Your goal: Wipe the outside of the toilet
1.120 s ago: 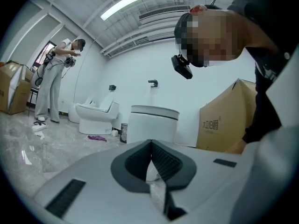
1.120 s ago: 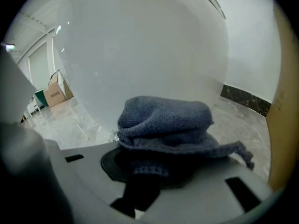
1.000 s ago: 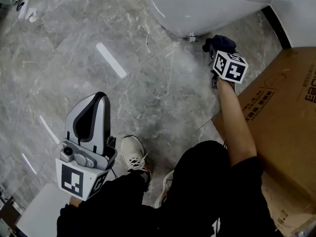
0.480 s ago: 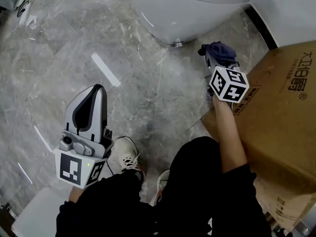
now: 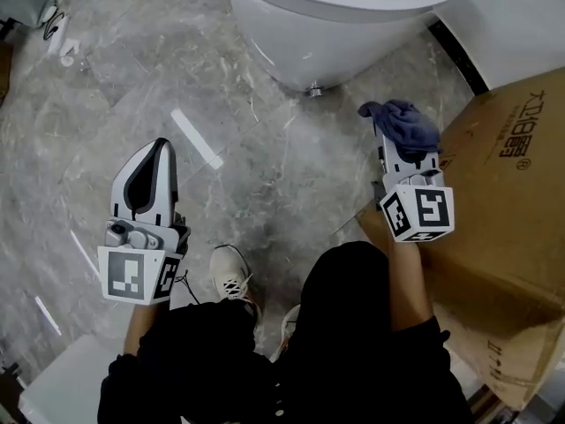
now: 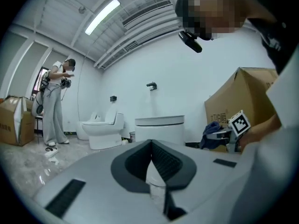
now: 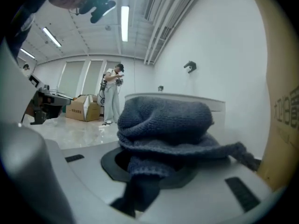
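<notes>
So the big thing first: the toilet (image 5: 353, 16) sits along the top of the head view, just the lower bowl and its base showing, and it has slid a bit higher in the frame than it was a second ago. The cardboard box (image 5: 512, 201) fills the right edge. What's actually changed is the right gripper (image 5: 395, 148). A second ago it was up near the foot of the toilet, cloth almost at the base. Now it's backed off toward the middle right of the frame, sitting over the box's near corner, well apart from the porcelain. Its jaws are clamped on the dark blue cloth (image 5: 402, 124), which bunches up over the tips and hangs off one side; in the right gripper view the wad pretty much buries the jaw opening. The left gripper (image 5: 159, 148) is in the lower left, a little nearer the person than before, jaws pressed together with nothing between them, just parked over the grey marble floor (image 5: 265, 175). Down at the toilet's foot there's a small metal bolt cap (image 5: 312, 89), roughly where the cloth was hanging around earlier. My read: nothing is wiping right now. It looks like a break between passes, either done with that low spot or lining up for another part of the outside. Can't tell how clean any of it is from here.
</notes>
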Tool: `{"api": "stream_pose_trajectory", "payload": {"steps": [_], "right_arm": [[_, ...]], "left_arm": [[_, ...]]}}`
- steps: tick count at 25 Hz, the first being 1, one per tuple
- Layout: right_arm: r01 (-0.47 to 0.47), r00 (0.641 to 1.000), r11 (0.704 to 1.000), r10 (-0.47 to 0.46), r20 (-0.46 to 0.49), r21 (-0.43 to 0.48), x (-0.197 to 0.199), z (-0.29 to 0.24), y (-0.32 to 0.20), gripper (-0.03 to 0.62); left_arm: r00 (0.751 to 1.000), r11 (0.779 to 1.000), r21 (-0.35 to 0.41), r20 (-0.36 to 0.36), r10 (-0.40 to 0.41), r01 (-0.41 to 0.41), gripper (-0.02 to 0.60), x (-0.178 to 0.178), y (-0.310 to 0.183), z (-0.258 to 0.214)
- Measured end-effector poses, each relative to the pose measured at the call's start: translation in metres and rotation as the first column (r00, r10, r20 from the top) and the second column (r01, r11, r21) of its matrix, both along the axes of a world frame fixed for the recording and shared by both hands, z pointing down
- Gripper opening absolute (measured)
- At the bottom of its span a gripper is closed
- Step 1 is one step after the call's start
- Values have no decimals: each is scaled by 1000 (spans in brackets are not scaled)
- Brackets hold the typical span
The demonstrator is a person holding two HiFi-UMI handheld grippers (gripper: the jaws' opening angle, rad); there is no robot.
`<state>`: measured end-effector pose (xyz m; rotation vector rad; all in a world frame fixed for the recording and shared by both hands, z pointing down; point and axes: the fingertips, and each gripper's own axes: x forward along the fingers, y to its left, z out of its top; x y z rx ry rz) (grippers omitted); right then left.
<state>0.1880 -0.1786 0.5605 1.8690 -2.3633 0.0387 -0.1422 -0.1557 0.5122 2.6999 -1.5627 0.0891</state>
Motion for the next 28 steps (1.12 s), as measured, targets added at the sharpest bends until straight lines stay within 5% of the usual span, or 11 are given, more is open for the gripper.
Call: {"api": "stream_pose_trajectory", "payload": {"steps": [10, 17, 21, 28], "right_arm": [[37, 981, 975, 6, -192, 221, -23, -65, 55, 106], [5, 988, 981, 25, -151, 195, -17, -72, 47, 106], [-19, 976, 976, 65, -209, 216, -18, -91, 41, 106], [12, 986, 986, 16, -164, 166, -28, -136, 30, 106]], "left_arm": [[999, 999, 4, 36, -41, 41, 9, -25, -7, -33], [994, 997, 7, 78, -71, 70, 9, -33, -16, -40], [991, 996, -9, 103, -82, 83, 9, -39, -22, -54], [990, 993, -57, 108, -95, 102, 9, -44, -35, -92]]}}
